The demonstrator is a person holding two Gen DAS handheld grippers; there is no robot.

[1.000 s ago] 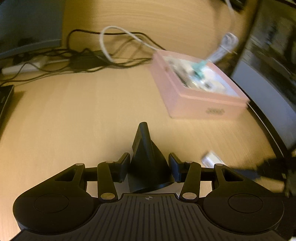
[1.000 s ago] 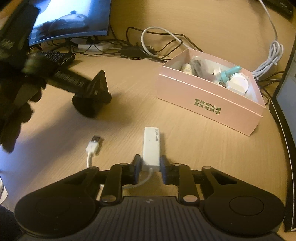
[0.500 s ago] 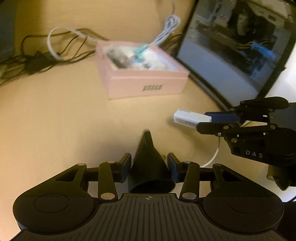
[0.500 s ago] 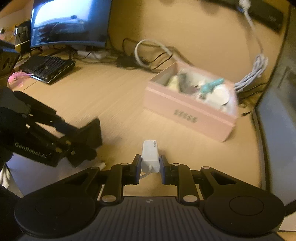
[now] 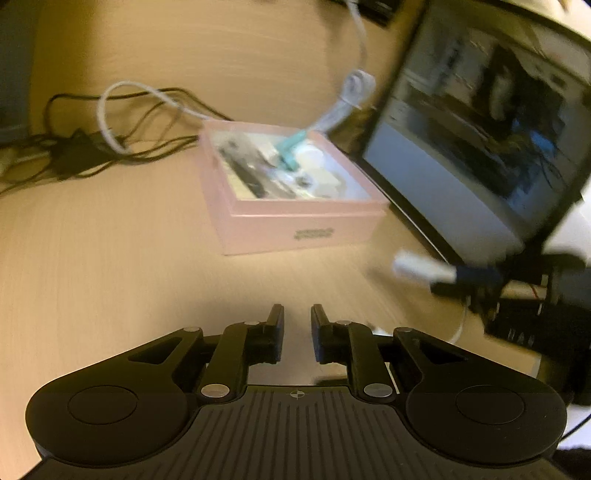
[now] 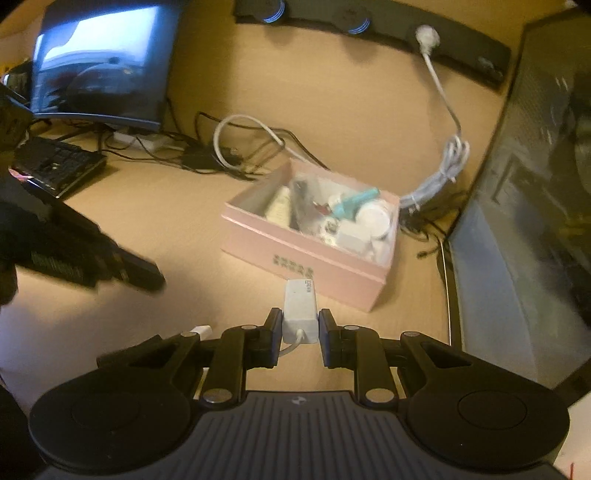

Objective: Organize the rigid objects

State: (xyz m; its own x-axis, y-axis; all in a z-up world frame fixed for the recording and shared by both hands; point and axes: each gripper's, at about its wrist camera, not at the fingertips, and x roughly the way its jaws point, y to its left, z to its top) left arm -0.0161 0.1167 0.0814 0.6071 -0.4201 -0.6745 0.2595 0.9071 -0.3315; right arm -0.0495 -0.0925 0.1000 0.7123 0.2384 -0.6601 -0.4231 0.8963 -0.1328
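We see the white adapter (image 6: 300, 309) clamped between the pads of the right gripper (image 6: 300, 325), lifted off the desk and just short of the pink box's near wall; its thin white lead curls back under the fingers and ends in a white plug (image 6: 201, 329) to the left. The pink box (image 6: 306, 258) is our landmark — it stands open on the pale wooden desk (image 6: 177, 221), packed with small things: a teal piece (image 6: 354, 203), a round white item (image 6: 375, 221), a dark piece, the rest too blurred for us to name. Behind the box lie a loop of white cable (image 6: 236, 136) and a tangle of black leads; to its right a bundled white cord (image 6: 439, 177) hangs from a plug in a black power strip (image 6: 369, 22) on the wooden back panel. A dark monitor (image 5: 480, 122) rises at the box's right, a second, lit monitor (image 6: 99, 59) and a black keyboard (image 6: 55, 166) sit far to its left. The left gripper (image 5: 297, 332) hovers over bare desk short of the box — its jaws have just been closing, and now stand narrow with nothing between them. A second ago they stood wide around a black cone-shaped piece, which we can no longer find in its view. The adapter has risen from the desk since then.
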